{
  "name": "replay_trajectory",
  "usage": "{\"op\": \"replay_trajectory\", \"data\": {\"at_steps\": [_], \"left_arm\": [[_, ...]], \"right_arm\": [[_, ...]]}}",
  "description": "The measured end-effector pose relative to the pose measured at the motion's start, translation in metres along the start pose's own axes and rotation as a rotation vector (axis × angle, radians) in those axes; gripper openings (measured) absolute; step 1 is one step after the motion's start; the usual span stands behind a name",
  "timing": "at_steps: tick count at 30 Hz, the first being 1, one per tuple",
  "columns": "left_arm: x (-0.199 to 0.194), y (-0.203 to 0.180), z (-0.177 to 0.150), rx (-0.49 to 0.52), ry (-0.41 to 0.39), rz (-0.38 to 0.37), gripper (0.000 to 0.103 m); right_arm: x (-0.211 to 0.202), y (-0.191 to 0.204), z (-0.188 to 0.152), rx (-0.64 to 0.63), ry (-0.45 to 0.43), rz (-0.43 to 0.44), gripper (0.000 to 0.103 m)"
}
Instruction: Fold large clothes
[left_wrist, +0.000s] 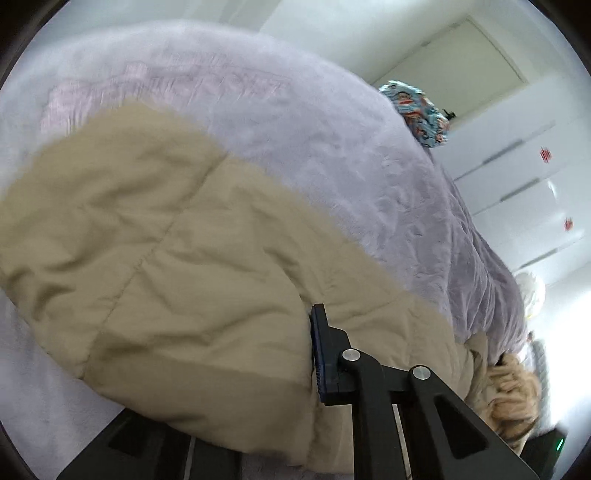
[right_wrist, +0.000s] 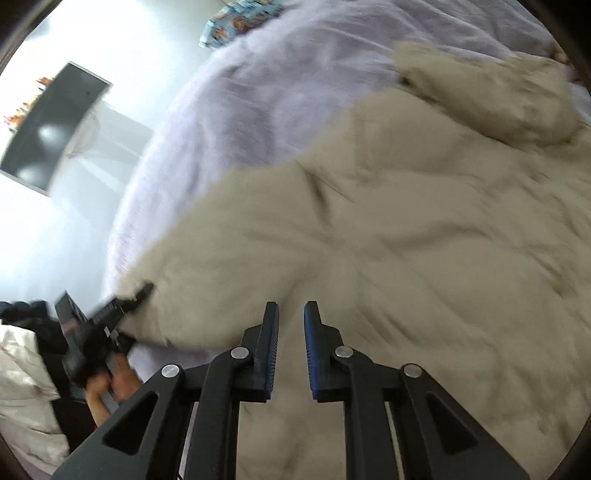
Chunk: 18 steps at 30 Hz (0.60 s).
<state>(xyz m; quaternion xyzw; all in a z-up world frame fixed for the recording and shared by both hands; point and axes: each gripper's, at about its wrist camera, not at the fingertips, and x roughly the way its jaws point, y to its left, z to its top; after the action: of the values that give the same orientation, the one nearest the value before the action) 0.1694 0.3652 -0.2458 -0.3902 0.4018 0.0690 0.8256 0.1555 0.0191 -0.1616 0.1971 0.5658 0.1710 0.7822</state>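
Note:
A large beige quilted jacket lies spread on a lavender bed cover. Its fur-trimmed hood is bunched at the lower right. My left gripper is shut on the jacket's near edge. Only one blue-padded finger shows, and the fabric hides the other. In the right wrist view the jacket fills the middle, with one sleeve lying at the upper right. My right gripper stands with its pads close together and beige fabric pinched between them. The left gripper, held by a hand, bites the jacket's left edge.
A blue patterned cloth lies at the bed's far side. White wardrobe doors and a door stand beyond the bed. A dark screen hangs on the wall at the left. White bedding lies at the lower left.

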Motion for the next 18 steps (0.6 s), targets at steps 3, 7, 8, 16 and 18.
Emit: {"op": "replay_trajectory", "data": {"at_steps": [3, 7, 8, 16, 18], "left_arm": [[-0.018, -0.028, 0.005, 0.128, -0.045, 0.015, 0.017], [-0.042, -0.069, 0.004, 0.255, -0.084, -0.017, 0.017], [-0.047, -0.081, 0.003, 0.283, -0.089, -0.035, 0.017], [-0.060, -0.194, -0.044, 0.535, -0.053, -0.214, 0.017], [-0.060, -0.228, -0.063, 0.602, -0.037, -0.269, 0.017]], "right_arm": [[0.029, 0.017, 0.009, -0.044, 0.000, 0.039, 0.015], [0.081, 0.017, 0.003, -0.008, 0.083, 0.067, 0.015], [0.090, 0.014, 0.003, 0.010, 0.091, 0.070, 0.015], [0.102, -0.011, 0.005, 0.087, 0.160, 0.147, 0.012], [0.086, -0.022, 0.008, 0.126, 0.166, 0.195, 0.012]]}}
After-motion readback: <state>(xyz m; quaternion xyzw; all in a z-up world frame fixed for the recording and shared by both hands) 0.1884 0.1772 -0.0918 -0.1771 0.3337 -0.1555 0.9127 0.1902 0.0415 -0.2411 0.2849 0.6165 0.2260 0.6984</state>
